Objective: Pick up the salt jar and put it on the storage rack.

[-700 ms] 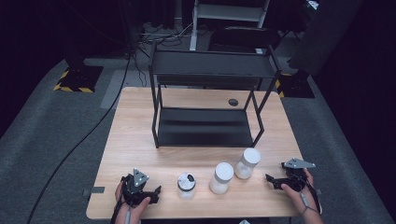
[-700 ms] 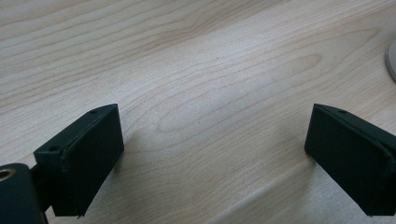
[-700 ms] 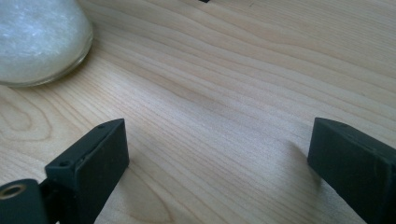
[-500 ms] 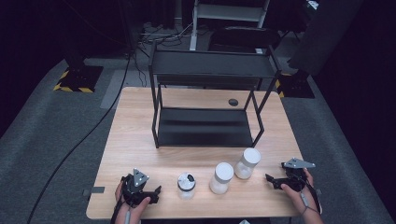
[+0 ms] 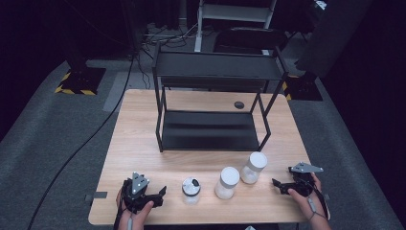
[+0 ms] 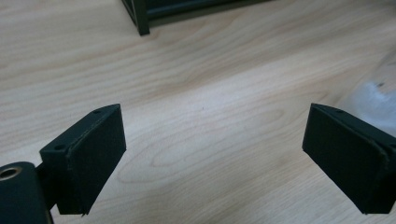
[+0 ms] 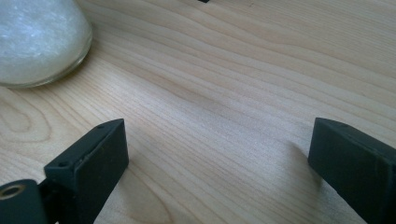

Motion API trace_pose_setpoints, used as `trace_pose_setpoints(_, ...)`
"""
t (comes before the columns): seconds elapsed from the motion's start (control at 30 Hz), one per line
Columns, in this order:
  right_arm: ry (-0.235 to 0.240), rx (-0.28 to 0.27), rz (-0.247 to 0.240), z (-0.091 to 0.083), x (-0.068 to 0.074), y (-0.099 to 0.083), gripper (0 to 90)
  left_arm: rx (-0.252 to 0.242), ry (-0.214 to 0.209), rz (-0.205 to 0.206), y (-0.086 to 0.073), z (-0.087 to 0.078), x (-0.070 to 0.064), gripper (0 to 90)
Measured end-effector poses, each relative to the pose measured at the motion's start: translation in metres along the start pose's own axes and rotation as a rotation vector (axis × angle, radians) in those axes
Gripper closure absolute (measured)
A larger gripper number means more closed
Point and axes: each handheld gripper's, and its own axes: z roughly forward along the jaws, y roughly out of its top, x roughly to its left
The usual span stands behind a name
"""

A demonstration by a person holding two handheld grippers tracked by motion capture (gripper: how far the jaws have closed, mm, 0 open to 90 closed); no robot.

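Three white-filled jars stand in a row near the table's front edge: a short one (image 5: 191, 188) with a dark mark on its lid, a middle jar (image 5: 227, 182) and a right jar (image 5: 253, 167), both with white lids. My left gripper (image 5: 160, 195) rests on the table left of the short jar, open and holding nothing (image 6: 215, 133). A blurred jar (image 6: 379, 93) shows at the right edge of the left gripper view. To the right of the jars lies my right gripper (image 5: 278, 187), open and holding nothing (image 7: 219, 140), with a jar's base (image 7: 37, 37) at the upper left.
A black two-tier shelf rack (image 5: 210, 72) stands on the far half of the wooden table (image 5: 139, 143); one leg (image 6: 140, 18) shows ahead of the left gripper. A small dark round object (image 5: 239, 105) lies behind the rack. Dark floor and cables surround the table.
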Motion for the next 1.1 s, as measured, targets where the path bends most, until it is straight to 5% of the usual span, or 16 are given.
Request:
trace_pose_setpoints(0.6,-0.001,0.001,0.001,0.000,0.000,0.000,4.6,-0.208,-0.010,0.038,-0.002,-0.024,-0.023,5.4)
trace_pose_setpoints(1.1,-0.001,0.001,0.001,0.000,0.000,0.000,4.6,-0.231,-0.045,0.035,0.008,-0.021,-0.038,4.8)
